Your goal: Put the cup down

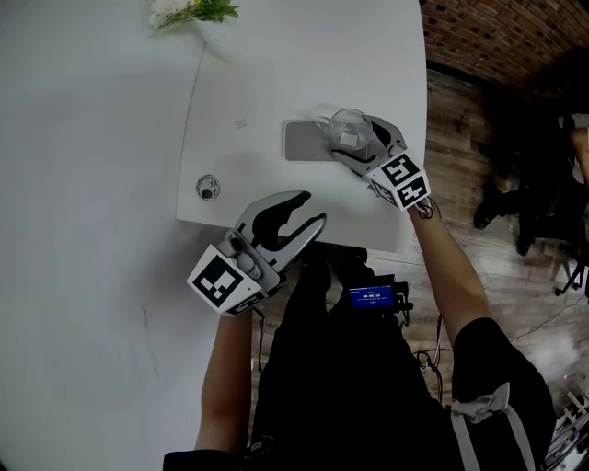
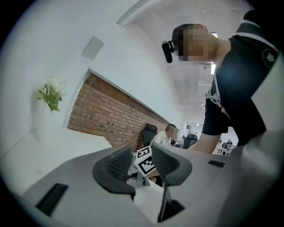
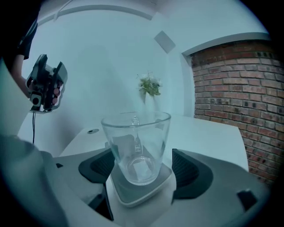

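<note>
You had one cup [image 3: 135, 148] in front of you, one grey coaster [image 1: 302, 141] under it, one vase of flowers [image 1: 193, 11] at the far edge of the white table [image 1: 276, 74], and one small round fitting [image 1: 208, 188] set into the tabletop. You held two grippers, one in each hand.

The cup was clear glass, empty, wider at the rim than at the base, and it had a handle on the side facing away from your right gripper. It stood upright on the coaster, a rounded square pad that lay flat on the table near the edge closest to you.

Your right gripper [image 1: 345, 140] reached in from the table's near edge, tilted somewhat downward, with its jaws spread on either side of the cup. The glass stood between the two dark ribbed pads. A strip of coaster showed between the cup and one pad, so that pad was off the glass. The other pad sat very close to the cup, and whether it touched I could not tell. The jaws were not clamped on it.

Your left gripper [image 1: 311, 208] was at the near edge of the table, well apart from the cup, pointing level. Its jaws stood apart with nothing between them.
</note>
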`<state>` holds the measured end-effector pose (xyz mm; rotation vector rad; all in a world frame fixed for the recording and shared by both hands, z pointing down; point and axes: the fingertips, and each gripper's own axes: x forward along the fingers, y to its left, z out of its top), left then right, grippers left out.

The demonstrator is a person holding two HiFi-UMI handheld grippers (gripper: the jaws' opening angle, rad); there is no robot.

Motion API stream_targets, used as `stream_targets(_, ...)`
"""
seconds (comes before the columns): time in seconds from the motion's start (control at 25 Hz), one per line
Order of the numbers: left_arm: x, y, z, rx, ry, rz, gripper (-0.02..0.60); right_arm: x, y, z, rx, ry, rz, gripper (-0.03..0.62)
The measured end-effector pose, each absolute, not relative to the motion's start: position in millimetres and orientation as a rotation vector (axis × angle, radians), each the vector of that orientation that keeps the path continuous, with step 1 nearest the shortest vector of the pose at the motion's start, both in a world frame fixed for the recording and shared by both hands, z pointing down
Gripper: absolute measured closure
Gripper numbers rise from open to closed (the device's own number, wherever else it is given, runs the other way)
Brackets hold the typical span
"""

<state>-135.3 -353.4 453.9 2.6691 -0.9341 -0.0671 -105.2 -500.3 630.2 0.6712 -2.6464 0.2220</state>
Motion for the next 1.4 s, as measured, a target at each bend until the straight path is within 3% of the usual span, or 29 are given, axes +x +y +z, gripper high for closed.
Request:
stream_targets(0.36,-155,-349,447,2.676,-0.982,-0.119,0.434,-48,-482,599,0.915,-2.76,0.604,0.2)
stream_targets(0.6,-159,-340,435,2.692,-0.988,-0.167,0.434,7,-459,506,1.101,-3.135,1.126,0.204)
stream_targets(0.76,-151,-333,424,2.697,-0.971,-0.194,0.436,29,-438,454,1.119,-3.317,1.419,0.241)
stream_targets(1.12,-138,-324,407,2.742,-0.932,-0.219,0.437,-14,-380,410,0.78,-3.271,1.181,0.312)
stream_targets(1.4,-136,-308,399,2.75,-0.901,-0.269,0.455,-22,-356,393,0.672,-3.183,0.937,0.483)
